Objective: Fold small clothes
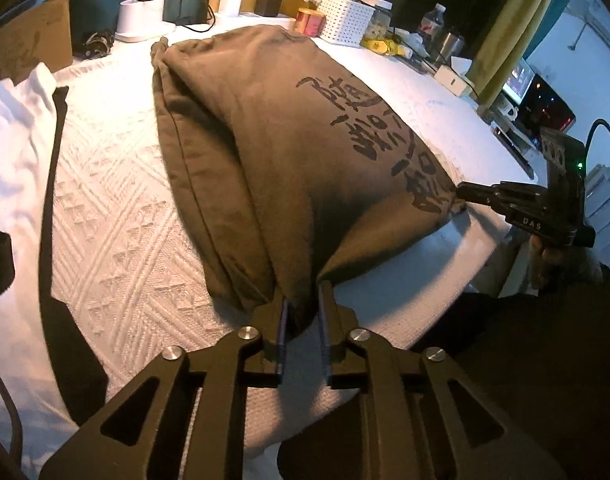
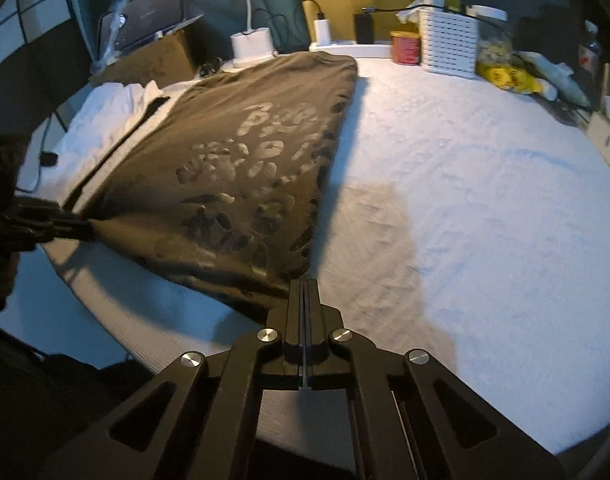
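Your left gripper [image 1: 303,300] had its jaws clamped on a bunched near corner of the brown shirt [image 1: 273,128]. Your right gripper [image 2: 304,286] had its jaws pressed together on the other near corner, and the shirt stretched away from both toward the white lamp base [image 2: 252,46] on the bench [image 2: 465,168].

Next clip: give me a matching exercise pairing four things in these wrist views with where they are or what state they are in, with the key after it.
Things:
1. olive-brown printed T-shirt
2. left gripper
3. right gripper
4. white slatted plastic basket

States or places:
A. at the far edge of the white textured bedspread, beside a red tin
B. lying on the bedspread, pinched at both near corners
C. shut flat on the shirt's near right corner
D. clamped on a thick bunch of fabric at the shirt's near left corner

Pairs: 1-B, 2-D, 3-C, 4-A
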Demonstrator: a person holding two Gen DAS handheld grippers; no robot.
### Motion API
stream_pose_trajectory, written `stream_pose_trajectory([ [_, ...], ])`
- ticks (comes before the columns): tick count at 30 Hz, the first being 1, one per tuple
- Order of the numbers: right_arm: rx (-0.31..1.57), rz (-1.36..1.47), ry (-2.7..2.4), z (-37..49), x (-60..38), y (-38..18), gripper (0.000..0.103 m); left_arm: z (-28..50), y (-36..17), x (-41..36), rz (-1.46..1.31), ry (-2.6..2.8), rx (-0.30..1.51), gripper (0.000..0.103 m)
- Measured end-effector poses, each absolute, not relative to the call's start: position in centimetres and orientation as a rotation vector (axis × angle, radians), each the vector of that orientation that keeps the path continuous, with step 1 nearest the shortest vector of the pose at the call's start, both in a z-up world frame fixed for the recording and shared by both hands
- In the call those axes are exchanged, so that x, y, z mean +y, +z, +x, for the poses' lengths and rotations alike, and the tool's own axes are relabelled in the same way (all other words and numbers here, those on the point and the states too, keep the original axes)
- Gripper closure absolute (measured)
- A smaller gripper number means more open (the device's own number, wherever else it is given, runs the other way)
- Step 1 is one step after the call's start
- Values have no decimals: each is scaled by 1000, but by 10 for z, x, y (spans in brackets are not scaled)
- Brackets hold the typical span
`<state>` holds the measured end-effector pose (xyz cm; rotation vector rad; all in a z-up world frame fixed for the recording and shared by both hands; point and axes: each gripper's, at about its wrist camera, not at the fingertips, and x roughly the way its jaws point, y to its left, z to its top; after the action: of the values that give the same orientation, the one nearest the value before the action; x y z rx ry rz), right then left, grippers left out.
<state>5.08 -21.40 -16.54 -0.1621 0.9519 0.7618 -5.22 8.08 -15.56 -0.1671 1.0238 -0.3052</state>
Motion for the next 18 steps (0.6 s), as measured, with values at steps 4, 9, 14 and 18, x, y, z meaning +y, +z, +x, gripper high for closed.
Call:
stream_pose_trajectory([
  [4,963,-154,709,52,-235,-166,103,-51,-145,86,-141,-281,1014,64],
  [9,953,-138,685,56,-242,-161,103,-44,-126,103,-176,-233,939,44],
  [14,935,-126,704,66,-227,-159,98,-17,-125,113,-193,-138,919,44],
  [18,911,-116,716,74,-216,-156,56,14,-127,117,-224,-120,871,44],
])
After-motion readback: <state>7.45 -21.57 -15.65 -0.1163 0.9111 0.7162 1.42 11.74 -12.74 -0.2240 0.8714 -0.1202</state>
